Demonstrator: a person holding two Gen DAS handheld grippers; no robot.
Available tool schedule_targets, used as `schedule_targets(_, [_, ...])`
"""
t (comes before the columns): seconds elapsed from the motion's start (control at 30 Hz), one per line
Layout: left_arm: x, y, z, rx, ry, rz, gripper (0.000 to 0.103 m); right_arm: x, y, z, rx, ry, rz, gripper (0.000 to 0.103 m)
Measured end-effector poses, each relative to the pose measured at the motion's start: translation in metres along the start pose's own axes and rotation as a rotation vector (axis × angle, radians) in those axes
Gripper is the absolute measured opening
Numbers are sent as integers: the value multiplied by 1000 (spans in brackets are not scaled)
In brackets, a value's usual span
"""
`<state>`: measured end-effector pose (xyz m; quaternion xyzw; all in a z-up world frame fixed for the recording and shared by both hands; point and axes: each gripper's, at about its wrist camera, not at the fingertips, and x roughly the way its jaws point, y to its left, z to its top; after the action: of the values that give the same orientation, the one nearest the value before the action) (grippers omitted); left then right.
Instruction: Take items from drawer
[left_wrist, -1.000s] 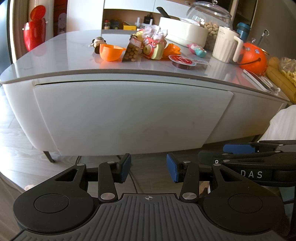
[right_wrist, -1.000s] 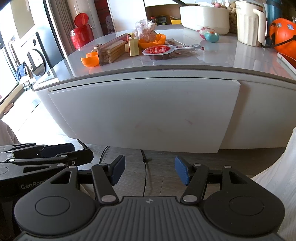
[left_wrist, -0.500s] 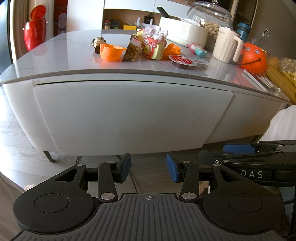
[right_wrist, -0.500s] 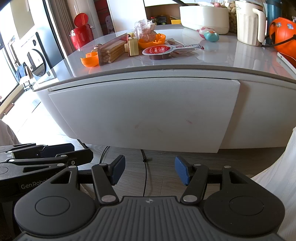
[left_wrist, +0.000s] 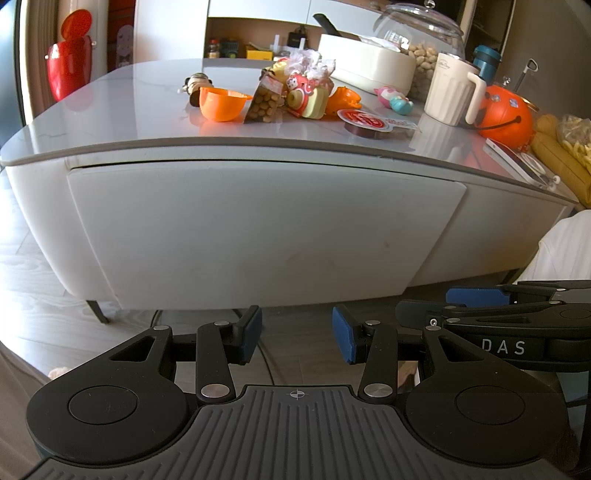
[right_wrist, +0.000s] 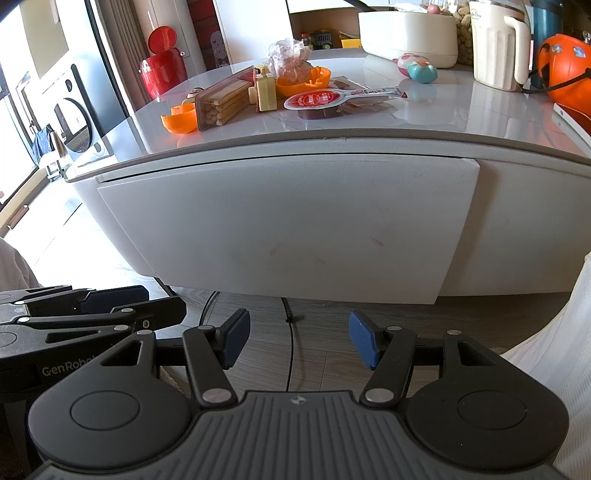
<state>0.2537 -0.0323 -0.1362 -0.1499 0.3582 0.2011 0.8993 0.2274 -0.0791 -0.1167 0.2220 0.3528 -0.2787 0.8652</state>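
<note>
Left tongs (left_wrist: 296, 334) and right tongs (right_wrist: 298, 341) both hang released, blue pads apart w/ nothing between them, low over the wood floor (left_wrist: 44, 302) in front of the desk (left_wrist: 140, 110); each pair shows side-on at the edge of the other's view, just beside it. A black cable (right_wrist: 291, 354) runs across the floor under the right tongs. Straight ahead, the drawer (right_wrist: 295, 225) sits closed, its white front flush under the desk's near edge, well apart from both tongs. On the desk top, toward the near edge: a red-lidded sauce cup (right_wrist: 317, 103). Behind it, mid-desk: an orange bowl half (left_wrist: 223, 103), a clear box of biscuit sticks (right_wrist: 223, 103) just beside it, a yellow toy block (right_wrist: 266, 92), and a crinkly plastic-wrapped bundle (left_wrist: 306, 68). Toward the right edge: a white ribbed pitcher (left_wrist: 452, 90) touching or nearly touching an orange pumpkin bucket (left_wrist: 506, 110). Far side: a white oval container (right_wrist: 408, 33) and a glass jar of nuts (left_wrist: 421, 40). A red bin (left_wrist: 68, 68) stands off the desk's left corner. White cloth (right_wrist: 554, 350) at right edge.
</note>
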Motion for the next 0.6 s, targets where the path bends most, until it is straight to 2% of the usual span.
schedule_targets(0.6, [0, 0, 0, -1, 0, 0, 46, -2, 1, -1, 9, -3, -1, 60])
